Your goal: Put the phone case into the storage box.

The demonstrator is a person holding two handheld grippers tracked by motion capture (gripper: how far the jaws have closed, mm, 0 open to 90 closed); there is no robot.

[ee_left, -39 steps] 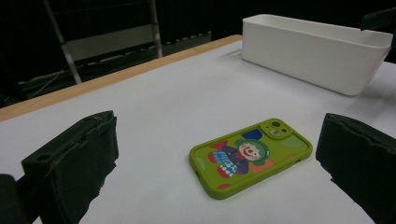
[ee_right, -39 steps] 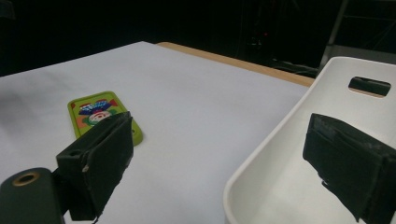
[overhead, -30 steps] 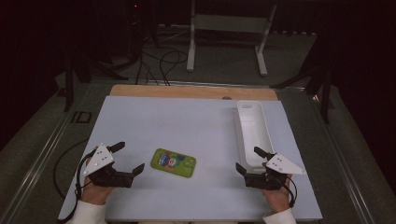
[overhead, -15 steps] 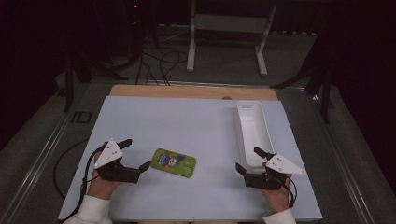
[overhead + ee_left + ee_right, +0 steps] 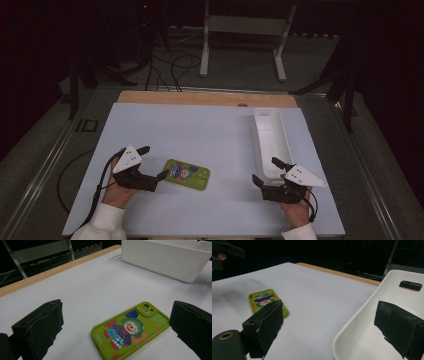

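Observation:
A lime-green phone case (image 5: 187,174) with a cartoon clown print lies flat on the white table mat, camera cut-out end to the right. My left gripper (image 5: 154,161) is open just to its left, one jaw tip close to the case's left end. In the left gripper view the case (image 5: 130,330) lies low between the spread jaws of the left gripper (image 5: 117,312), not touched. My right gripper (image 5: 265,170) is open and holds nothing at the near end of the white tray (image 5: 255,140). In the right gripper view the right gripper (image 5: 332,320) straddles the tray's rim (image 5: 362,315).
The long white tray (image 5: 165,260) is empty and runs front to back on the right side of the mat. A wooden strip (image 5: 200,97) edges the table's far side. Metal stand legs (image 5: 205,50) and cables lie on the dark floor beyond.
My left gripper has moved right and a little forward, from the mat's left edge up to the case's left end. The right gripper and the case have stayed put.

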